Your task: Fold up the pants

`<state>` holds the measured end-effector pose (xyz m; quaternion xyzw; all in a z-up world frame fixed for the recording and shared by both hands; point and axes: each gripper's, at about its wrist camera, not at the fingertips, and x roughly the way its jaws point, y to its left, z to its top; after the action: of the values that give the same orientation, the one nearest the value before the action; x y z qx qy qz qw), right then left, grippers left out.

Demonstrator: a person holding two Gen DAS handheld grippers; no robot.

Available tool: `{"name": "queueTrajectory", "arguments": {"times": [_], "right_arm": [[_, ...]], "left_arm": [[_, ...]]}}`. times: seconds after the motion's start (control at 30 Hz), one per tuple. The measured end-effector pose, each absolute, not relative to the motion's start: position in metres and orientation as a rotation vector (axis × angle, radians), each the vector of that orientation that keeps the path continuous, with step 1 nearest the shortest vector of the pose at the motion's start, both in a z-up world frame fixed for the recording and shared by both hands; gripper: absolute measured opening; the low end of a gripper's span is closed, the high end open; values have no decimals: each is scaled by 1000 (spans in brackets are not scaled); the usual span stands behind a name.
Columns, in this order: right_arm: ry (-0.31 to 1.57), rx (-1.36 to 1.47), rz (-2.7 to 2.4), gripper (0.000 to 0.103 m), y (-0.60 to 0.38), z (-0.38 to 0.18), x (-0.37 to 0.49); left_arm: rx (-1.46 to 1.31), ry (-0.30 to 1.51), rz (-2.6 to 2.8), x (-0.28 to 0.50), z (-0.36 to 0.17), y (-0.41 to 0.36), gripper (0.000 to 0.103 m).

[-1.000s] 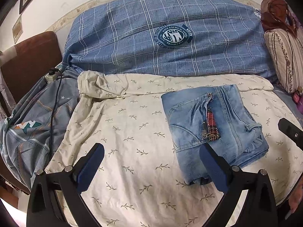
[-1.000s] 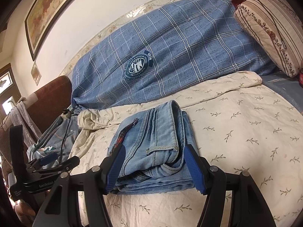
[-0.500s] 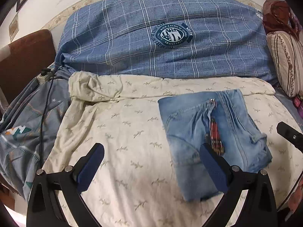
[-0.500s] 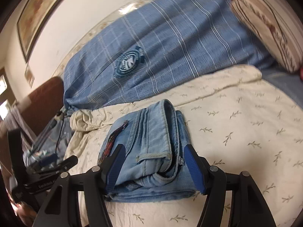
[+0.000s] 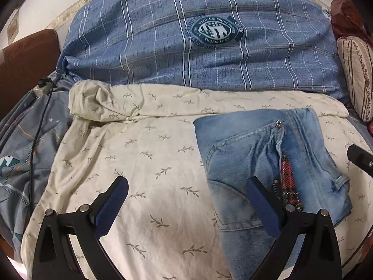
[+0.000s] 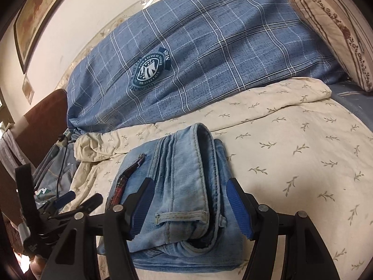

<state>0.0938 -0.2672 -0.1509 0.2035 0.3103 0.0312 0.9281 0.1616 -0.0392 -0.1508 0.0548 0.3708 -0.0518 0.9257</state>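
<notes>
Light blue jeans (image 5: 256, 154) lie folded into a thick rectangle on the cream leaf-print sheet (image 5: 144, 154), with a red patterned strip at the fly. My left gripper (image 5: 186, 184) stands wide open and empty; its right finger hangs over the jeans' near left part and its left finger over bare sheet. In the right wrist view the jeans (image 6: 186, 186) show their stacked waistband edge with a belt loop. My right gripper (image 6: 190, 184) is open and straddles that stack, and neither pad visibly presses on it. The left gripper (image 6: 70, 200) shows at that view's lower left.
A large blue plaid duvet (image 5: 186, 46) is heaped along the wall behind the sheet. A striped pillow (image 5: 356, 74) stands at the right. At the left are a grey-blue cover (image 5: 21, 151), a power strip with a black cable (image 5: 44, 86) and a brown headboard (image 5: 23, 63).
Both grippers have moved forward and slightly down toward the jeans, which look larger in both views. The jeans lie where they were and both jaw gaps are unchanged.
</notes>
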Motion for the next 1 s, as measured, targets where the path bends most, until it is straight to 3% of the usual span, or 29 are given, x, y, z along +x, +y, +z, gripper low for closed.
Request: {"name": "queueTrajectory", "arguments": {"times": [1.0], "right_arm": [[814,301,104,69,-252,-188,82]], "left_arm": [[147,880,-140,111,-175,-30,101]]}}
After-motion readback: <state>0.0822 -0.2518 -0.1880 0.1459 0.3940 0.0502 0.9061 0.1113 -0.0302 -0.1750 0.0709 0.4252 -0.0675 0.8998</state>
